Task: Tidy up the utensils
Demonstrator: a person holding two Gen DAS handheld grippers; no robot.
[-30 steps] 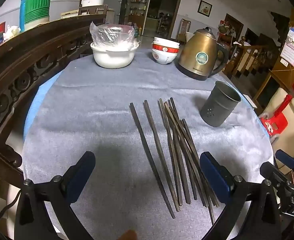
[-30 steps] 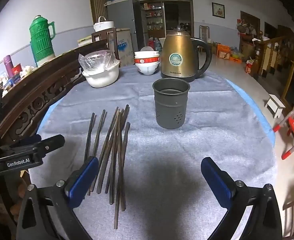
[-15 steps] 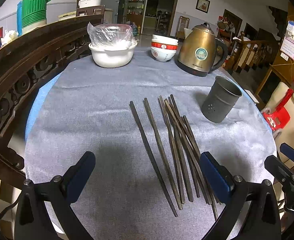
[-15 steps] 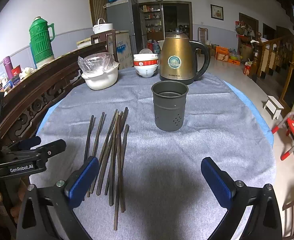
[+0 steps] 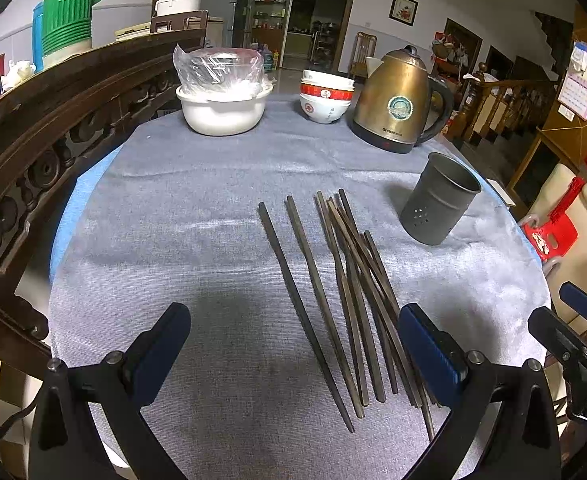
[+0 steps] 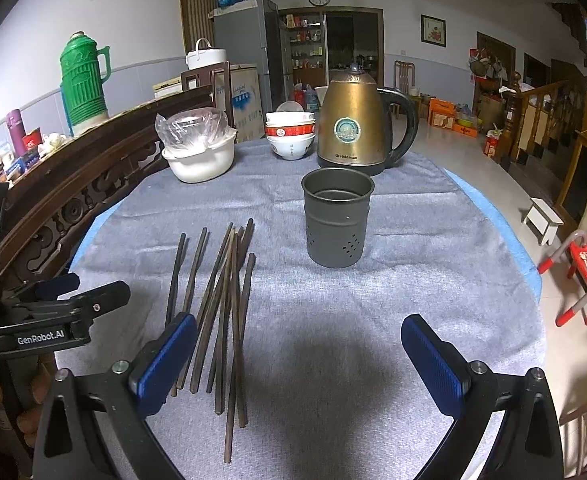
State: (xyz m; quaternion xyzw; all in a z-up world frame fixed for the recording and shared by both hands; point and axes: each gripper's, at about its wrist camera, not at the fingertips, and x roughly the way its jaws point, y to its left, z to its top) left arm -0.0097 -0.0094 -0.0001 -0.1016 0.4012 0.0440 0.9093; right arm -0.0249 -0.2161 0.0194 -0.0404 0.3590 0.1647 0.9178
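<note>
**Chopsticks laid loose on the cloth-covered bench**

Chopsticks (image 5: 345, 292) are shown lying flat on the grey cloth (image 5: 181, 240) of the bench, two set apart at the left and the rest overlapping in a loose bundle. A perforated grey holder (image 6: 337, 218) is seen standing upright, empty, just to the right of them. Beyond it a brass kettle (image 6: 353, 128), stacked bowls (image 6: 290, 134) and a covered white pot (image 6: 199, 154) are placed. The left tool (image 5: 293, 344) and right tool (image 6: 299, 358) are held wide open above the cloth, nothing gripped.
</note>
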